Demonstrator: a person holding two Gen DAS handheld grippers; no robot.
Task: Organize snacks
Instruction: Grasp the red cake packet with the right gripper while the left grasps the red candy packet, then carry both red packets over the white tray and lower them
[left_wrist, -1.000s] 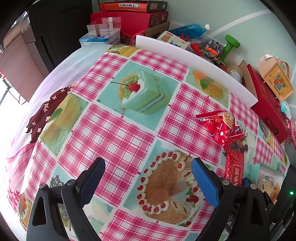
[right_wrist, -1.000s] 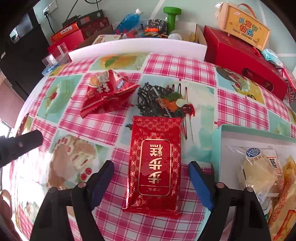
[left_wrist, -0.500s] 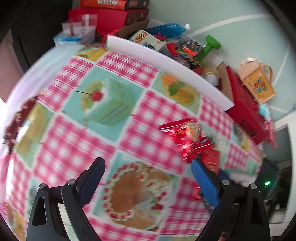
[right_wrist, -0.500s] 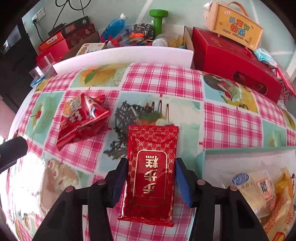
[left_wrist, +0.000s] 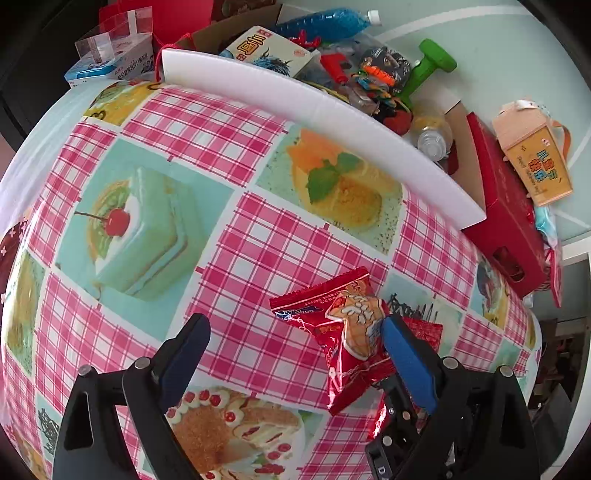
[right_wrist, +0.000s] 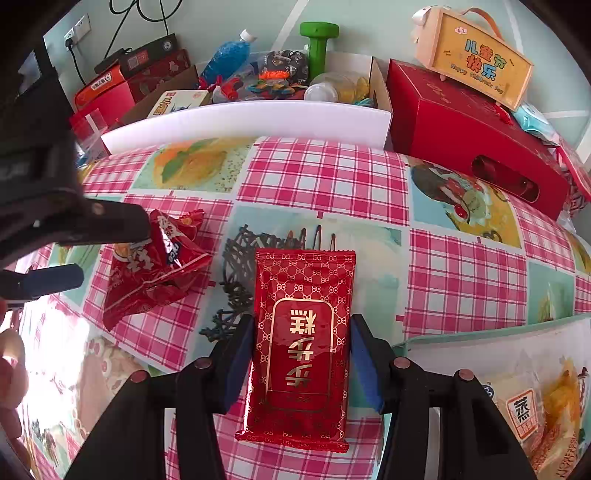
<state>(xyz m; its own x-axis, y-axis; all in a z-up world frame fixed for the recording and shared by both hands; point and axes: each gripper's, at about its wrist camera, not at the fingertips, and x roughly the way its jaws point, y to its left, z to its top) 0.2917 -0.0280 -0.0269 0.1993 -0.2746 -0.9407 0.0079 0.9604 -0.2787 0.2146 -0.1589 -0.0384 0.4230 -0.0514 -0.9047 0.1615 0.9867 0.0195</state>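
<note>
My right gripper is shut on a flat red packet with gold characters, both blue pads pressing its long sides on the checked tablecloth. To its left lies a puffy red snack bag. My left gripper hangs open over that bag, whose right end sits behind the right blue pad. From the right wrist view the left gripper straddles the bag's left end. Only a corner of the flat packet shows in the left wrist view.
A teal-rimmed tray at the right holds bagged snacks. A white foam board lines the table's far edge; behind it stand a cardboard box of toys, a green dumbbell and a red box. A hand shows at left.
The right jaws closed from wide apart onto the flat red packet. The left gripper, still open, slid right across the table until the puffy bag lay between its fingers.
</note>
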